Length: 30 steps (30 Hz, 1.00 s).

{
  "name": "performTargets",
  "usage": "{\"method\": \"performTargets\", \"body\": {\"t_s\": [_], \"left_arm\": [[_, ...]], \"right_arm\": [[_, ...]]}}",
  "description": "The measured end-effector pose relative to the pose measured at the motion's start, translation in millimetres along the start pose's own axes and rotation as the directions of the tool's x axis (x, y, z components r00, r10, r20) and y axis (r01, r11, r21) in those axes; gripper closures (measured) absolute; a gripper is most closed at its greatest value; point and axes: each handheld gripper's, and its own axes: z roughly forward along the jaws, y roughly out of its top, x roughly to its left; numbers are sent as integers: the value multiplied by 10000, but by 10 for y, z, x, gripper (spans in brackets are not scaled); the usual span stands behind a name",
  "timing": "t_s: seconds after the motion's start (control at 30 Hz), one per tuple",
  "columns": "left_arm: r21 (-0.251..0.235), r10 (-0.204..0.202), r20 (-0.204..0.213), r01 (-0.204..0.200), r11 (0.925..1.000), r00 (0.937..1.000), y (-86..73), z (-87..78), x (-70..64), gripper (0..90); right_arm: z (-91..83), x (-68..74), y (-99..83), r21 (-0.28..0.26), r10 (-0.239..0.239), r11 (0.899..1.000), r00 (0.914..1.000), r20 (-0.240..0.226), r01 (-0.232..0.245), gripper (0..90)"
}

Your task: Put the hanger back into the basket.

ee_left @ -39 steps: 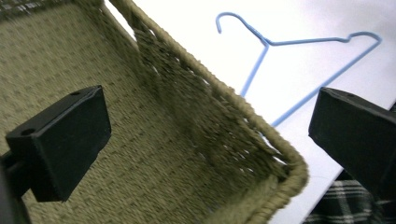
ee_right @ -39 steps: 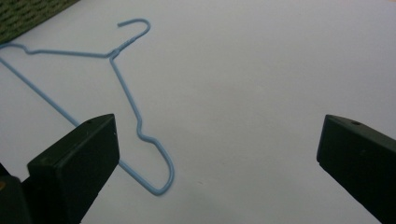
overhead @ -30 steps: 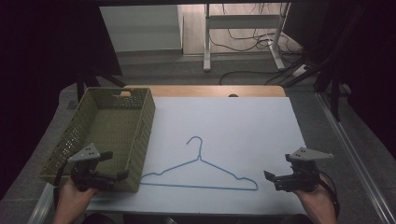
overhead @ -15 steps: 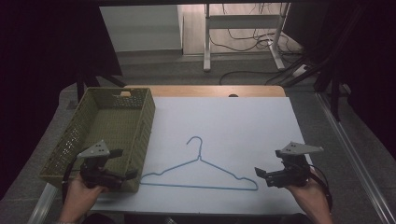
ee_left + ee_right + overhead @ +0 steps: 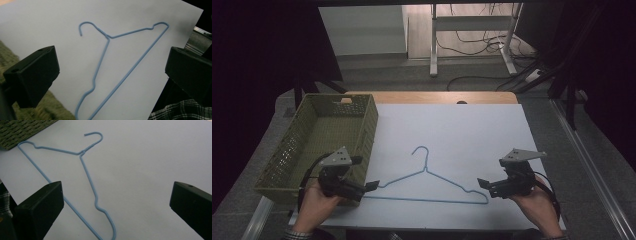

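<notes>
While the blue wire hanger (image 5: 432,182) lies flat on the white sheet (image 5: 472,135) that covers the table, both grippers hover at its two lower ends. The hanger sits in the near middle of the sheet, its hook pointing to the far side and its long straight bar running along the near side.

The left gripper (image 5: 371,186), held in the person's left hand (image 5: 314,202), points right at the hanger's left corner, just in front of the near right corner of the green woven basket (image 5: 324,137). In the left gripper view its jaws stand wide apart, with the hanger between them and nothing clamped.

The right gripper (image 5: 484,184), held in the right hand (image 5: 534,205), points left at the hanger's right corner, very close to it. In the right gripper view its jaws also stand wide apart, gripping nothing, with the hanger's bent end between them.
</notes>
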Motion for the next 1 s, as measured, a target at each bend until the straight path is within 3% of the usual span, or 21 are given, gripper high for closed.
{"method": "performTargets", "body": {"t_s": [0.4, 0.67, 1.0], "left_arm": [[461, 250, 126, -255, 9986, 9996, 155, 366, -141, 0], [611, 384, 365, -405, 9973, 9986, 255, 653, -212, 0], [681, 416, 561, -453, 9966, 9976, 269, 1003, -164, 0]], "right_arm": [[128, 73, 134, 372, -238, 9990, 9992, -334, 251, 0], [271, 131, 234, 730, -705, 9947, 9969, -357, 730, 11], [504, 162, 350, 869, -923, 9913, 9927, -776, 989, 50]]}}
